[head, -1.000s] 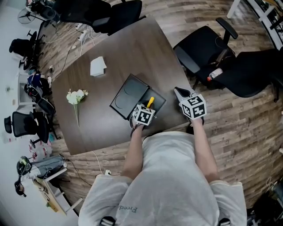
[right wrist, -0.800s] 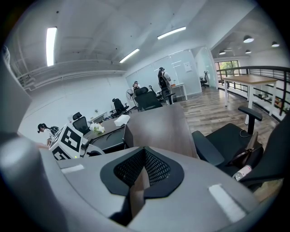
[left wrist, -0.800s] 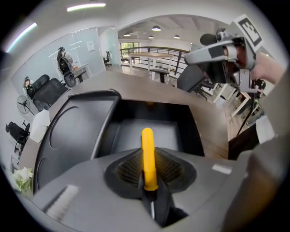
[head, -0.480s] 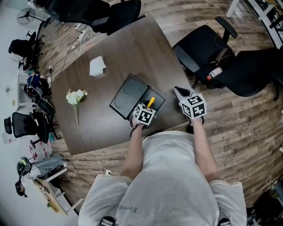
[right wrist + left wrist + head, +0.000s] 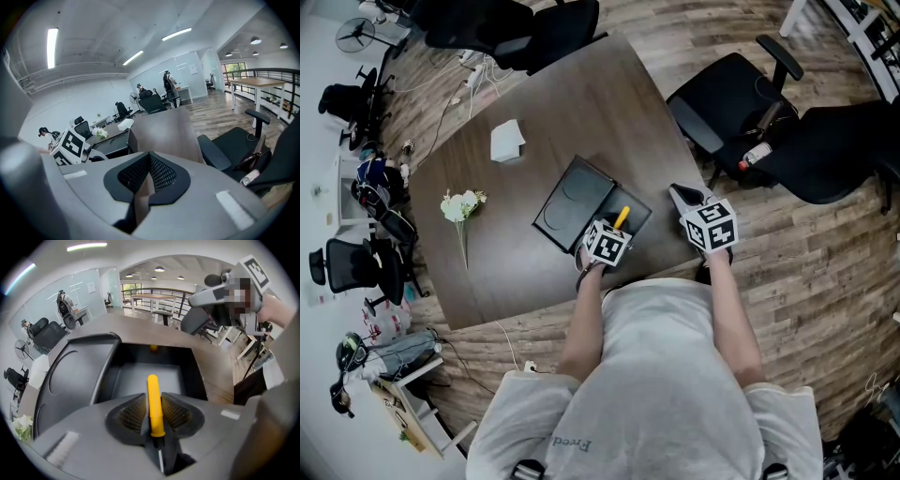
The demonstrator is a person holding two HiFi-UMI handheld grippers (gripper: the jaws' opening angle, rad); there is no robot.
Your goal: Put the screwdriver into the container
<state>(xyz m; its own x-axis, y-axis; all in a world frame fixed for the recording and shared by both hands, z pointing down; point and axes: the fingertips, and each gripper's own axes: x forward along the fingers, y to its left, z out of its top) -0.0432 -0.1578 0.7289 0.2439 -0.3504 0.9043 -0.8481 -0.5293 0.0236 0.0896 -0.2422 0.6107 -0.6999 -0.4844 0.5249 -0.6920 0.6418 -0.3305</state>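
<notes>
Yellow screwdriver [image 5: 154, 404], one; black container [image 5: 198, 373], one

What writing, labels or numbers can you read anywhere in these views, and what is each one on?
"Fred": on the person's shirt, seen upside down; whatever follows cannot be made out.
Sheets on the glass wall: too small to read.
Marker cubes: black-and-white square patterns only, no letters or numbers.
</notes>
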